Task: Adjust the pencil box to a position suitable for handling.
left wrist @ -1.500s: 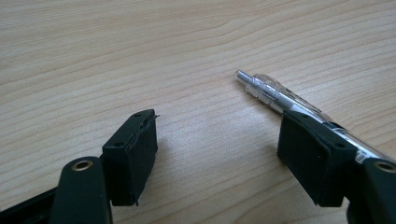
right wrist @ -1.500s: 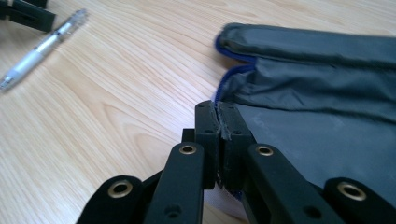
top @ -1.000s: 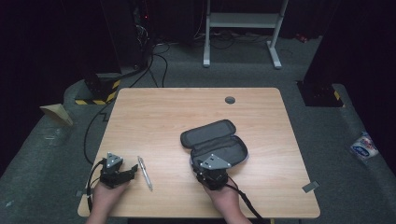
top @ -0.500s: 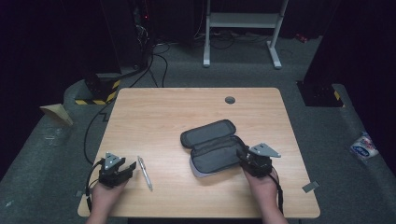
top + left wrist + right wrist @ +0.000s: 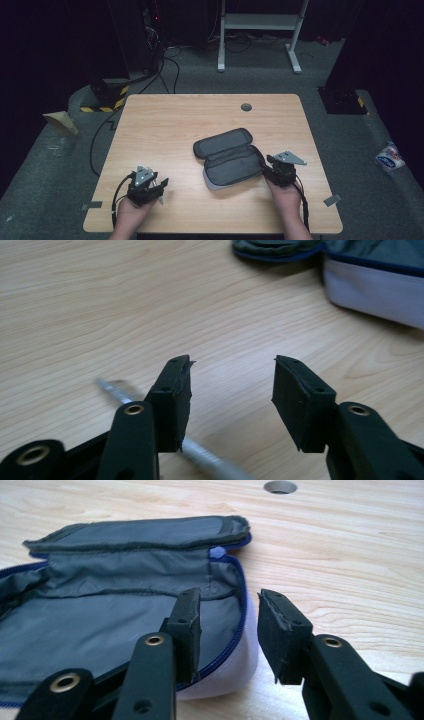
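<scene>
A dark grey zip pouch (image 5: 227, 159) lies open on the wooden table (image 5: 200, 120), lid flap folded back. My right gripper (image 5: 266, 171) is at its right end. In the right gripper view the pouch (image 5: 100, 620) has its blue-zipped rim between the jaws, one jaw inside and one outside; the right gripper (image 5: 227, 597) has just been closing, but its pads stand apart from the fabric. My left gripper (image 5: 161, 186) is at the front left, just been closing too. A silver pen (image 5: 115, 389) lies on the table under one jaw of the left gripper (image 5: 232, 362), unpressed, the gap otherwise bare.
A round cable hole (image 5: 246, 107) sits near the table's far edge. Black cables (image 5: 150, 80) and a white stand's legs (image 5: 260, 30) are on the floor behind. A blue-and-white packet (image 5: 390, 157) lies on the floor at the right.
My right gripper has moved from over the pouch to its right end. My left gripper has shifted right, over the pen, and covers it in the high view.
</scene>
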`<action>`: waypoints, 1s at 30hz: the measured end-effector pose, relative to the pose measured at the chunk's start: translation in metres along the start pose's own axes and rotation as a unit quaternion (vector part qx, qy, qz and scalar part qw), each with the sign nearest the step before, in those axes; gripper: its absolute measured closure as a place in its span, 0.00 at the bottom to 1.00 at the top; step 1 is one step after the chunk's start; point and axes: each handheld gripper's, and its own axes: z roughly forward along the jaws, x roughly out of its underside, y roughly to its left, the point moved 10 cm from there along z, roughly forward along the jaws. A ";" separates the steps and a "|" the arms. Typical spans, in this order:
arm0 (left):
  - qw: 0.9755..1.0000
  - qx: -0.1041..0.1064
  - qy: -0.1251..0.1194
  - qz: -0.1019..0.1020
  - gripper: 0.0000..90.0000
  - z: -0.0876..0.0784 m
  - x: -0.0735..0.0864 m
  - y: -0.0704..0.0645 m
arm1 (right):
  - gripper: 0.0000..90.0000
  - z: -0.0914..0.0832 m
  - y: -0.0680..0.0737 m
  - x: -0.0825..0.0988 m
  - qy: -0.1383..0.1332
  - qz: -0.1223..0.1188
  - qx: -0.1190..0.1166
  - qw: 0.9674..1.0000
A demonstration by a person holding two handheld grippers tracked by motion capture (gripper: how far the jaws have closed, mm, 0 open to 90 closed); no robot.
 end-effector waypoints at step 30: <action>1.000 0.001 0.010 0.027 0.67 0.015 -0.005 -0.034 | 0.80 -0.015 0.067 0.010 -0.007 -0.041 -0.076 0.996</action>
